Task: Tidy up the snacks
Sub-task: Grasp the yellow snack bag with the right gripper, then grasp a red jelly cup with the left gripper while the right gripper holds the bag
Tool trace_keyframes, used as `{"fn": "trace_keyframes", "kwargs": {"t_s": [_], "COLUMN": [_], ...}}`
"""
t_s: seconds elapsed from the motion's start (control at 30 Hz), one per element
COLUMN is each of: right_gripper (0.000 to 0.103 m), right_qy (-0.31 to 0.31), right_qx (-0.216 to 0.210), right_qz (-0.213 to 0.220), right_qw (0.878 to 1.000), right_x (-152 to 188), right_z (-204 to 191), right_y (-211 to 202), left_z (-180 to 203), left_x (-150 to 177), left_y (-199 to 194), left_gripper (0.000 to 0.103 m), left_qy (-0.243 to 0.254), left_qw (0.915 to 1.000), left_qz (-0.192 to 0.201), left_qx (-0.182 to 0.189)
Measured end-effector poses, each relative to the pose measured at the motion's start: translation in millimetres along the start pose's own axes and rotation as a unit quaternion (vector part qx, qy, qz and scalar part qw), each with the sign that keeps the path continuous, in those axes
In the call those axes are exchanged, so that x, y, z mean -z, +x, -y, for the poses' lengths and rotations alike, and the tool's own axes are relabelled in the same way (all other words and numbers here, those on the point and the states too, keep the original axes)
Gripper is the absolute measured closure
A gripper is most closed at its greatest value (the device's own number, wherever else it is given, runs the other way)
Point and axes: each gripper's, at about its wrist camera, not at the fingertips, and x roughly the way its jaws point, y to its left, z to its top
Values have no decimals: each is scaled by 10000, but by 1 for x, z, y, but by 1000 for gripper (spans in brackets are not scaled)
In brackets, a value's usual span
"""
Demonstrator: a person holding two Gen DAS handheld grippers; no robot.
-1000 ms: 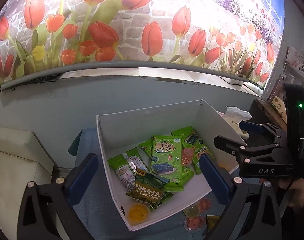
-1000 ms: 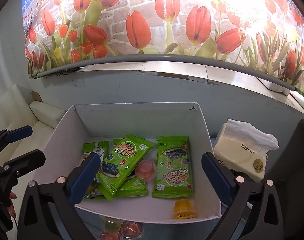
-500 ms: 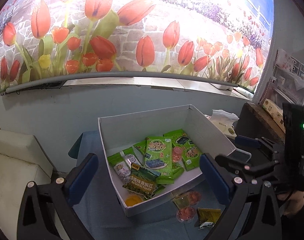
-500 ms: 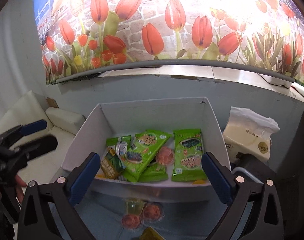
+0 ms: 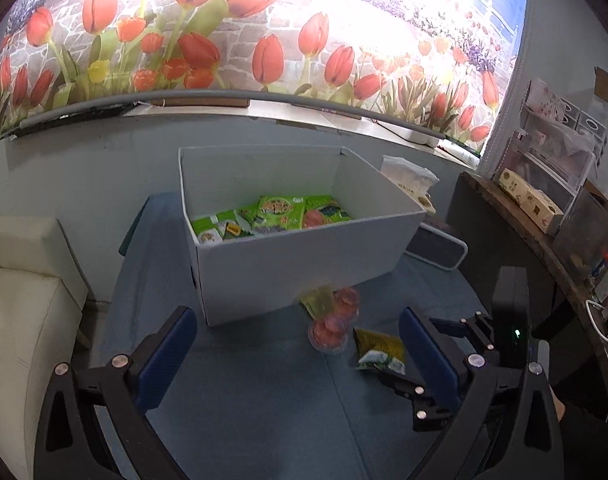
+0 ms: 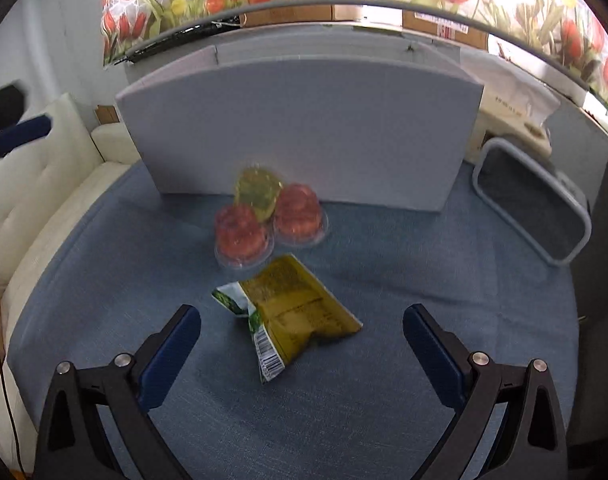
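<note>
four loose snacks: yellow-green packet (image 6: 294,312), two red jelly cups (image 6: 242,236) (image 6: 300,216) and one yellow jelly cup (image 6: 258,190) lie on the blue tabletop (image 6: 423,320), outside the box.
white box (image 5: 296,264): stands behind them, holding green snack packets (image 5: 280,210); the yellow cup leans against its front wall.
cluster: the three cups touch one another; the packet lies just in front of them, crumpled, barcode end toward the right gripper.
right gripper (image 6: 302,344): low over the tabletop, fingers spread wide, nothing between them; the packet sits ahead, roughly centred in the gap.
left gripper (image 5: 296,352): higher and farther back, equally wide open and empty, looking at box and cluster.
step in hand: likely the approach to pick the packet, judging by the right gripper's line-up.
next move calls for: easing forward until the pads straddle the packet, closing on its puffed body, not the thin edge, then lifting over the box wall.
risk: the foil may slide or fold; the nearest red cup could be nudged.
</note>
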Motion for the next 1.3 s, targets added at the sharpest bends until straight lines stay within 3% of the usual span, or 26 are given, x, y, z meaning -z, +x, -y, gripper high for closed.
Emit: {"fn": "trace_keyframes", "kwargs": {"t_s": [0.27, 0.37, 0.43, 0.47, 0.5, 0.53, 0.83, 1.2, 1.3], "right_gripper": [1, 29, 31, 35, 46, 48, 53, 54, 55], "right_qy": [143, 117, -9, -131, -208, -256, -80, 340, 415], "right_qx": [-107, -128, 2, 68, 99, 101, -196, -93, -90], "right_qz": [-34, -30, -4, 4, 23, 44, 209, 334, 381], "right_qw": [9998, 9998, 10000, 9999, 9997, 9996, 9996, 9988, 9984], "right_x": [-1, 0, 2, 2, 4, 4, 17, 82, 96], "right_z": [1, 0, -6, -8, -9, -10, -6, 22, 24], "right_y": [16, 20, 20, 22, 21, 21, -7, -96, -114], "left_z": [-4, -3, -1, 1, 1, 2, 14, 49, 58], "left_x": [37, 40, 41, 41, 42, 44, 58, 47, 42], "left_y": [1, 3, 5, 6, 7, 8, 32, 91, 115], "left_gripper": [0, 0, 0, 0, 0, 0, 0, 0, 0], "left_qy": [-176, -153, -114, -88, -75, -72, -56, 31, 29], "left_qw": [9994, 9992, 9992, 9991, 9991, 9990, 9975, 9952, 9936], "left_qz": [-296, -357, -376, -398, -408, -419, -693, -894, -906], "left_qx": [-48, -115, -111, -125, -130, -125, -150, -409, -679]}}
